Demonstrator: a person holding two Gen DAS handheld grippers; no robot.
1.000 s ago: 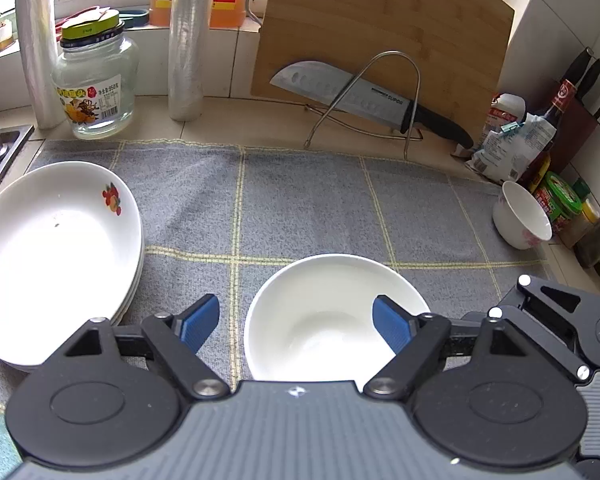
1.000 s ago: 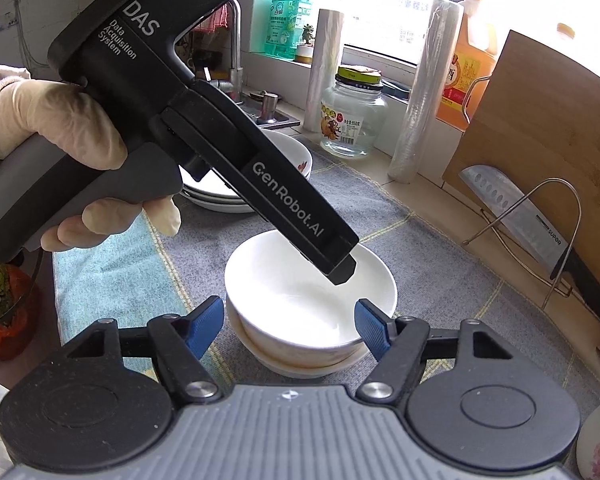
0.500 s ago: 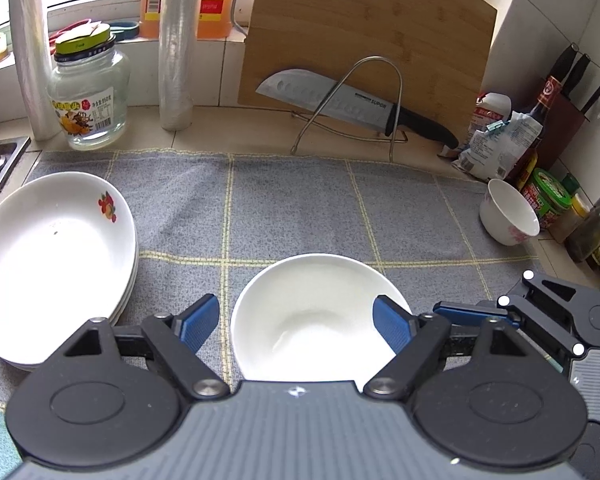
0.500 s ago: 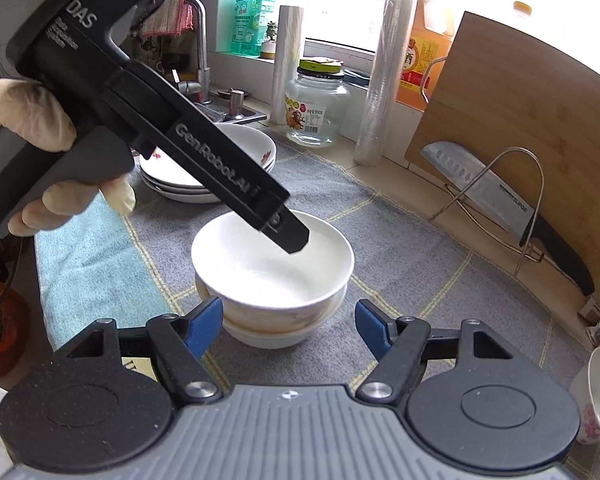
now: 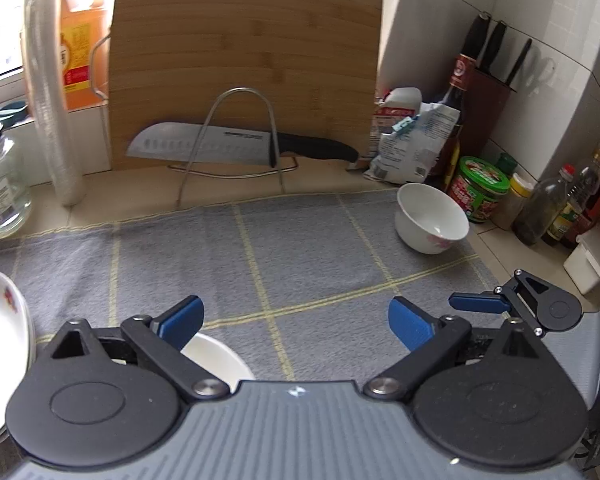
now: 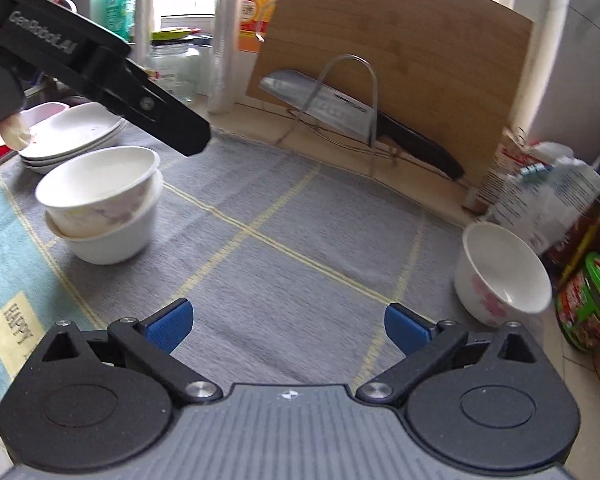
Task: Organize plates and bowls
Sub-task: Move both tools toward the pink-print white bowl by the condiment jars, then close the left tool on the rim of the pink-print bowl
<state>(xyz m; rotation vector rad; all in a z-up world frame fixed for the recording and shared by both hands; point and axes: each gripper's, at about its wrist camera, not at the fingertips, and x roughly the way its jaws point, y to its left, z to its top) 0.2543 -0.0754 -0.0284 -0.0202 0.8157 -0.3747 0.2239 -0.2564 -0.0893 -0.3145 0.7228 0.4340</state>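
While tilted mouth-up toward ten o'clock, sits small bowl at three o'clock; left tongs, right tongs released, grasping nothing.

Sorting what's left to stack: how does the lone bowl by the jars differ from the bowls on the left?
The lone bowl sits by itself, tilted on its side; the stacked bowls are two, nested upright. The lone bowl is at the mat's right edge beside the green-lidded jar; the stacked bowls stand by the plates. All are white, and neither tongs holds them.
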